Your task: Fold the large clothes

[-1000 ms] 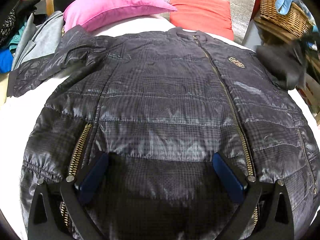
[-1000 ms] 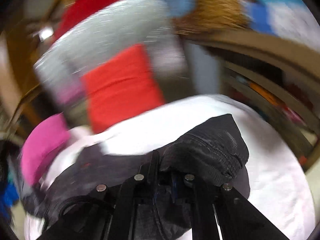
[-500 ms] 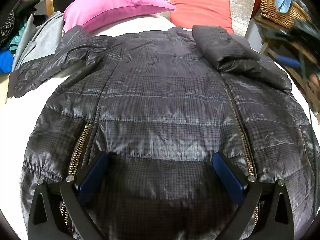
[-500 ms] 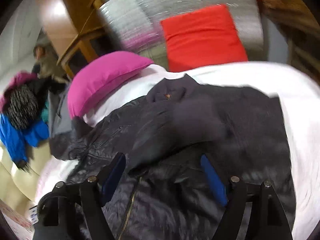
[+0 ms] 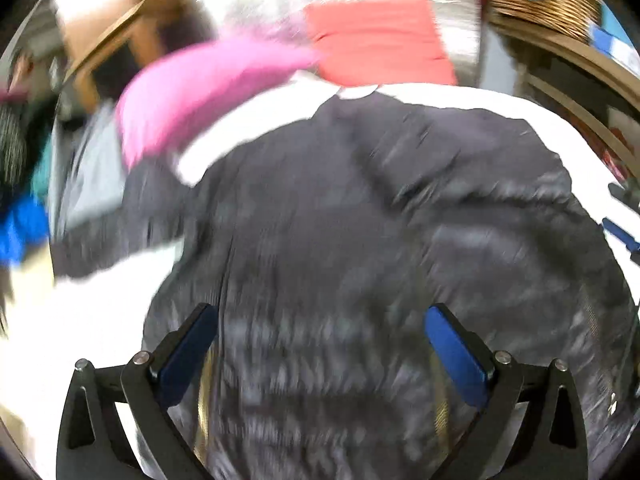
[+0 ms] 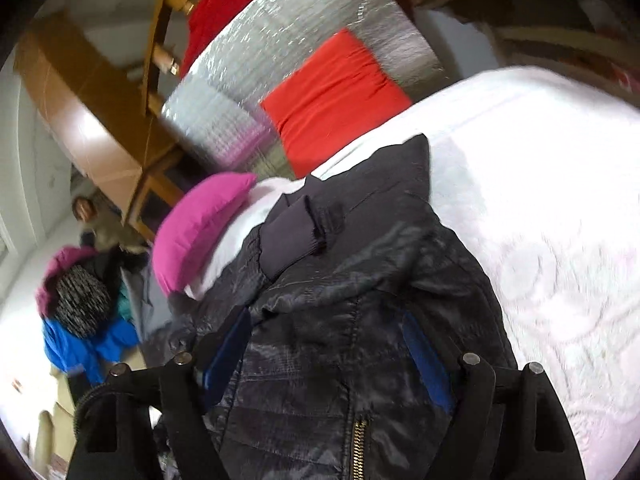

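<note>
We see the dark quilted puffer jacket (image 5: 340,240) spread across the middle of the white-covered bed (image 6: 560,200), its collar toward the head edge and one sleeve (image 6: 360,216) folded over its chest. Our left gripper (image 5: 320,344) hovers above the hem, jaws wide apart and empty. Our right gripper (image 6: 328,344) stands open too, nothing clamped. A pink pillow (image 6: 200,224) and red cushion (image 6: 332,100) lie at the head edge.

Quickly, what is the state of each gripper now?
Left gripper: open, holding nothing, above the dark quilted jacket.
Right gripper: open, holding nothing.
</note>
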A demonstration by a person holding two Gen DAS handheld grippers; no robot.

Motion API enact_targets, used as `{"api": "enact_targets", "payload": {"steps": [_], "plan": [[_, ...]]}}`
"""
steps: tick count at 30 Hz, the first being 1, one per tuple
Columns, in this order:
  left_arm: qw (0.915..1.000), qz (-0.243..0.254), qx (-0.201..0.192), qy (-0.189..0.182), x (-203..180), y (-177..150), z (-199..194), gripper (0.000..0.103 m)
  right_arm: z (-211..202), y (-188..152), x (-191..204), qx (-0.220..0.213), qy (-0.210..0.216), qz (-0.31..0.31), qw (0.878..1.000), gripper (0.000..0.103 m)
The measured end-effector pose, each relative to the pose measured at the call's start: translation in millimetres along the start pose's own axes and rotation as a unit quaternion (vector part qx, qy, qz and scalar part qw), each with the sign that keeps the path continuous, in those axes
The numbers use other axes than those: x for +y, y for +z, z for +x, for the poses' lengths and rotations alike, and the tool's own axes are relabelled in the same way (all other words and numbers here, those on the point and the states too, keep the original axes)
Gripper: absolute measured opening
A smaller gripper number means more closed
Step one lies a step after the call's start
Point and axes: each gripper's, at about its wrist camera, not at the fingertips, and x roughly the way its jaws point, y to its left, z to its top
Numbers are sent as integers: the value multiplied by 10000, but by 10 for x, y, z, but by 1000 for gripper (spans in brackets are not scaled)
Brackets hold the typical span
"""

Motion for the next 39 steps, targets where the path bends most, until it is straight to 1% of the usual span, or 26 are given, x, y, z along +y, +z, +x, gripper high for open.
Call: {"api": "enact_targets", "payload": {"steps": [2, 3, 5, 8, 11, 13, 16, 17, 18, 19, 21, 23, 24, 25, 26, 28, 30, 32, 34, 37, 39], "plan": [[9991, 408, -74, 57, -212, 303, 38, 103, 7, -19, -40, -3, 54, 94, 9999, 81], [9982, 586, -109, 108, -317, 415, 73, 103, 10, -15, -44, 7, 152, 160, 9998, 81], [9939, 1077, -113, 190, -607, 692, 241, 103, 4, -2, -39, 22, 242, 140, 9996, 81], [9862, 1586, -34, 476, -965, 966, 549, 103, -54, 6, -69, -108, 78, 45, 9999, 81], [9812, 1828, 205, 585, -1197, 1119, 845, 103, -53, 49, -127, -133, 158, 231, 9995, 81], [9793, 1914, 286, 599, -1305, 1140, 954, 103, -57, 68, -157, -142, 206, 322, 9992, 81], [9796, 1889, 356, 583, -1360, 1168, 1070, 103, -40, 72, -177, -94, 251, 407, 9988, 81], [9799, 1848, 386, 642, -1358, 1183, 1123, 102, -33, 71, -177, -77, 266, 422, 9987, 81], [9820, 1686, 459, 720, -1297, 1187, 1183, 96, -28, 69, -170, -67, 280, 418, 9987, 81], [9844, 1535, 535, 673, -1243, 1182, 1201, 90, -29, 67, -160, -64, 290, 407, 9987, 81], [9877, 1256, 782, 515, -1089, 1159, 1274, 59, -42, 69, -141, -73, 333, 387, 9987, 81], [9904, 959, 834, 544, -915, 1144, 1295, 52, -54, 68, -129, -96, 343, 374, 9987, 81], [9921, 792, 799, 553, -818, 1153, 1277, 44, -57, 66, -126, -99, 345, 374, 9987, 81], [9937, 615, 786, 517, -711, 1158, 1264, 42, -56, 64, -125, -99, 345, 376, 9986, 81], [9955, 357, 763, 440, -579, 1163, 1243, 42, -58, 60, -126, -98, 339, 379, 9987, 81], [9970, -4, 692, 342, -372, 1166, 1232, 41, -62, 54, -125, -100, 318, 376, 9987, 81], [9971, -389, 622, 219, -149, 1123, 1204, 41, -66, 53, -122, -105, 318, 365, 9988, 81], [9959, -652, 612, 108, -11, 1087, 1212, 41, -68, 50, -116, -114, 311, 344, 9989, 81], [9930, -1009, 620, -4, 168, 1018, 1214, 41, -61, 45, -121, -100, 305, 347, 9989, 81], [9843, -1570, 753, -293, 418, 922, 1291, 42, -45, 45, -125, -71, 296, 345, 9989, 81], [9795, -1798, 787, -442, 522, 872, 1344, 43, -36, 41, -125, -57, 288, 335, 9990, 81]]}}
